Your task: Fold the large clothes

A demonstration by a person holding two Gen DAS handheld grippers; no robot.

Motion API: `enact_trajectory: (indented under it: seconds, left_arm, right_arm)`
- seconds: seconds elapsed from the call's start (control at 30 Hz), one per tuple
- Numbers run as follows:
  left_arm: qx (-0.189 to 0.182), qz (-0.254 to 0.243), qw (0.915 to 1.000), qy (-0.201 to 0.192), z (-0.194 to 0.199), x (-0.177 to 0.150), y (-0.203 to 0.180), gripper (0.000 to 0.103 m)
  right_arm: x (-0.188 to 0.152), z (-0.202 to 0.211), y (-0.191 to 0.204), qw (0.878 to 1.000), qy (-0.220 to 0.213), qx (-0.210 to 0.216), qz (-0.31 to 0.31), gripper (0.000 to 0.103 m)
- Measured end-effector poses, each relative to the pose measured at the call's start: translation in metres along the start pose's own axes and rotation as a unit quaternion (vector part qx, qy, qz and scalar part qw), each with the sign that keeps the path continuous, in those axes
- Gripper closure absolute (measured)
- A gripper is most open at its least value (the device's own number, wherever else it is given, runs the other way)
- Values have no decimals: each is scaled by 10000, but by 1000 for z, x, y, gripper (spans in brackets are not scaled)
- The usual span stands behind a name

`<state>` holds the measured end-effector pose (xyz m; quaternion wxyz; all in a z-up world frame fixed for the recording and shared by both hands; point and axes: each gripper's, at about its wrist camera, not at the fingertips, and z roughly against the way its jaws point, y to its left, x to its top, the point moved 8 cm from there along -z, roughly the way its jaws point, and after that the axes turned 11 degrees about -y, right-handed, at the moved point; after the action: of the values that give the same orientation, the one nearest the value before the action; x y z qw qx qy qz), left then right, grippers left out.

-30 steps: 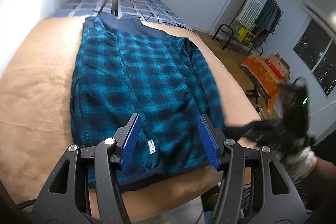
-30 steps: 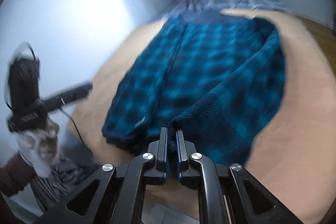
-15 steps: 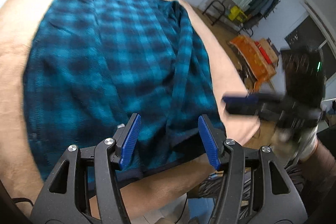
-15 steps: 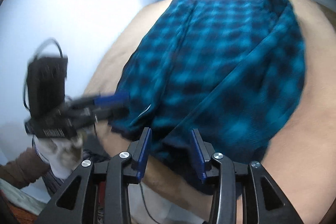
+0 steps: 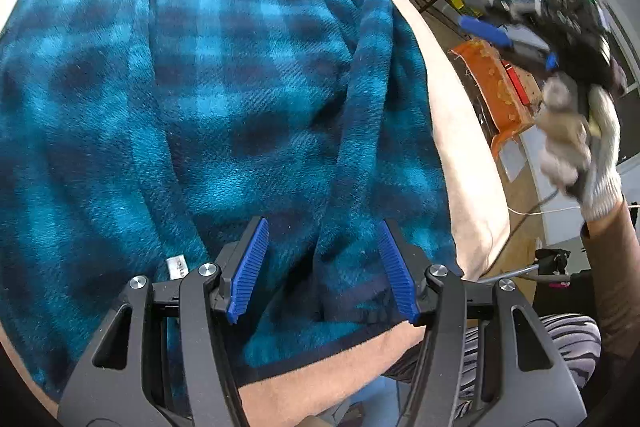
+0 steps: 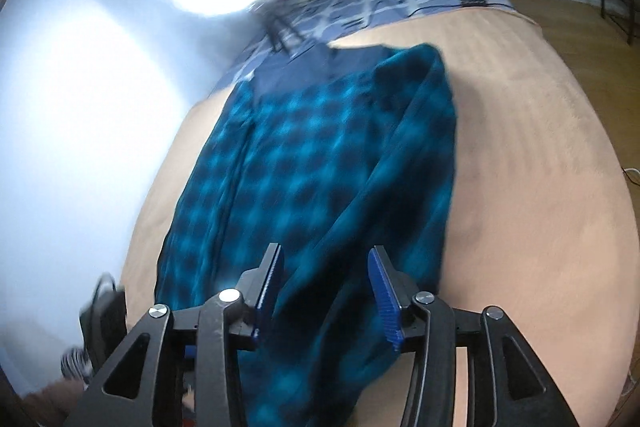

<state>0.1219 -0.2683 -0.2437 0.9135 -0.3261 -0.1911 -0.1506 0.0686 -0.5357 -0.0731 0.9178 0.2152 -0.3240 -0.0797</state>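
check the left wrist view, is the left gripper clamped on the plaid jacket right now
No, the left gripper is open, its blue pads apart above the plaid jacket with no fabric pinched between them.

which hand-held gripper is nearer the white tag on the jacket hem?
Left. The left hand-held gripper hangs open just right of the tag; the right hand-held gripper is raised off past the jacket's right edge.

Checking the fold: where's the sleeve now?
In the left wrist view, the sleeve lies lengthwise along the plaid jacket's right side, beside the tan blanket edge.
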Motion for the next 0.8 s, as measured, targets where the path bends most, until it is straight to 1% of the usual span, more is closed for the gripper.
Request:
enact_trajectory:
  seconds: [0.1,0.2,0.23,0.27,0.3,0.33,0.37,0.4,0.43,0.5,0.6,0.63,0.7,0.77,0.8]
  left_arm:
    - [-116,143,9998,42,-4,-2,1,45]
    - [-196,171,9997,39,-8,0,1,46]
    - [-235,159,9996,33,-9,1,0,55]
    - [-282,109,9995,58,-10,0,-2,60]
    - [-286,53,9996,64,-12,1,-3,70]
    - [-274,-3,9996,33,-13,2,-4,78]
    - [-260,-79,9996,0,-14,2,-5,83]
    - [-241,-144,9996,2,-15,0,-6,92]
    - [-231,-179,9996,17,-17,0,-7,95]
    - [-287,-243,9993,38,-18,-4,-11,98]
    - [-310,-424,9986,55,-19,-7,-19,100]
    - [-315,-481,9983,58,-20,-7,-21,100]
    - [-370,-493,9981,66,-21,-7,-24,101]
    - [-410,-417,9983,67,-22,-5,-24,102]
    - [-445,-373,9983,68,-21,-5,-24,102]
  right_arm:
    - [27,-17,-23,9995,-134,-45,-272,53]
    - [55,-40,-47,9980,-262,-185,-543,53]
    - [65,-48,-55,9975,-298,-271,-584,53]
    - [73,-56,-61,9970,-327,-346,-605,53]
    - [82,-63,-68,9965,-357,-410,-635,53]
    - [92,-72,-75,9957,-393,-479,-686,53]
    - [100,-80,-82,9948,-430,-555,-744,53]
    - [107,-86,-89,9939,-451,-613,-801,53]
    - [114,-94,-95,9927,-479,-665,-881,53]
    - [126,-109,-106,9909,-529,-713,-1008,53]
    - [140,-133,-118,9895,-494,-877,-1038,54]
    - [141,-140,-121,9893,-434,-958,-1011,55]
    - [143,-154,-125,9888,-324,-1107,-946,83]
    - [142,-159,-126,9883,-294,-1226,-864,97]
    - [143,-157,-124,9882,-336,-1264,-798,101]
